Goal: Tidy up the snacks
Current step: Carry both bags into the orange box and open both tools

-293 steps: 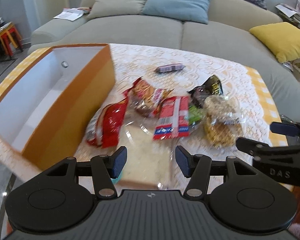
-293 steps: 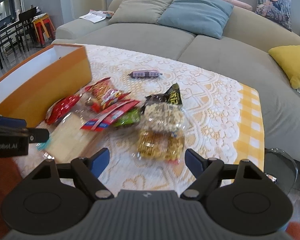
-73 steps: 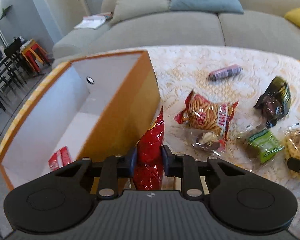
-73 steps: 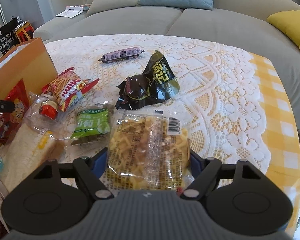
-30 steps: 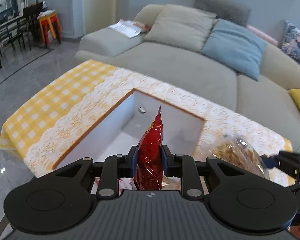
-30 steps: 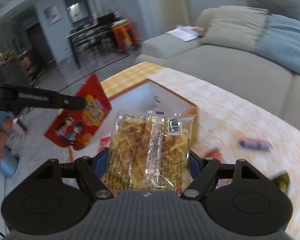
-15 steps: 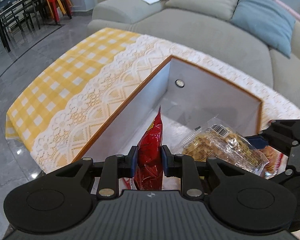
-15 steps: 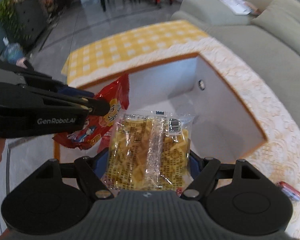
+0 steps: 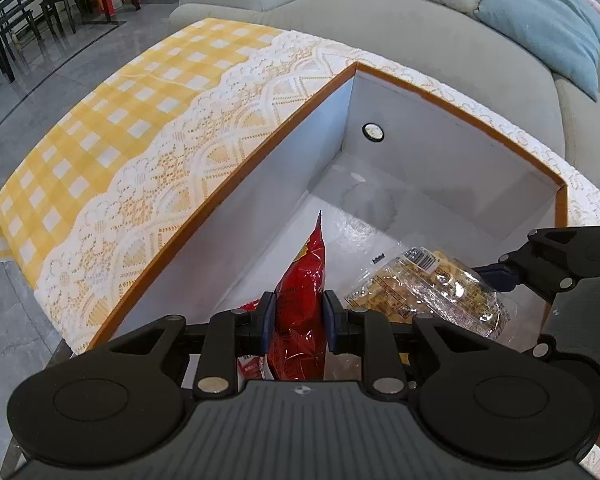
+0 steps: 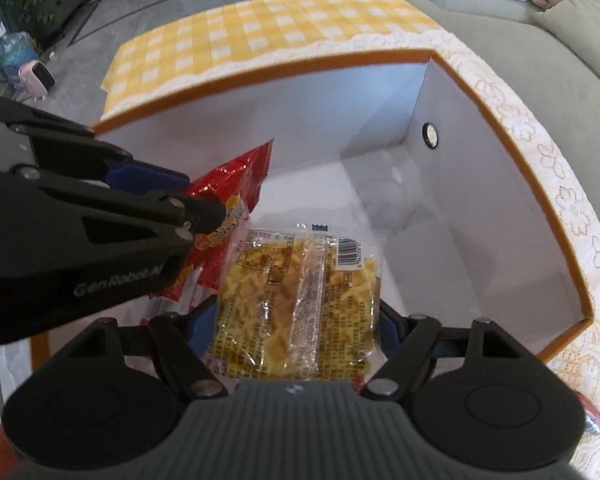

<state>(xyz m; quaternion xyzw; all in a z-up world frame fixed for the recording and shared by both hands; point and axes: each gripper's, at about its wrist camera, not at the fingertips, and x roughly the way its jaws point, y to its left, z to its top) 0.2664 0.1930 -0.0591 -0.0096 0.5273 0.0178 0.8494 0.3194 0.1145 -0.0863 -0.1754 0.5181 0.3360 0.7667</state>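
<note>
left fingers [image 9: 296, 322] pinch a red bag [image 9: 302, 300]; right fingers [image 10: 296, 320] grip noodles [image 10: 296, 300] over the box [image 10: 520, 240]; "genrobot.ai" shows.

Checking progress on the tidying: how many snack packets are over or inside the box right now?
3: red foil packet in left gripper, clear noodle packet in right gripper, small red packet on the floor; others may be hidden.

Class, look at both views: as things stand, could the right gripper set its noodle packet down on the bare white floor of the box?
Probably yes. The right gripper, shut on the noodle packet, is over the open box, whose far floor is bare. The left gripper and its red bag crowd only the near side.
</note>
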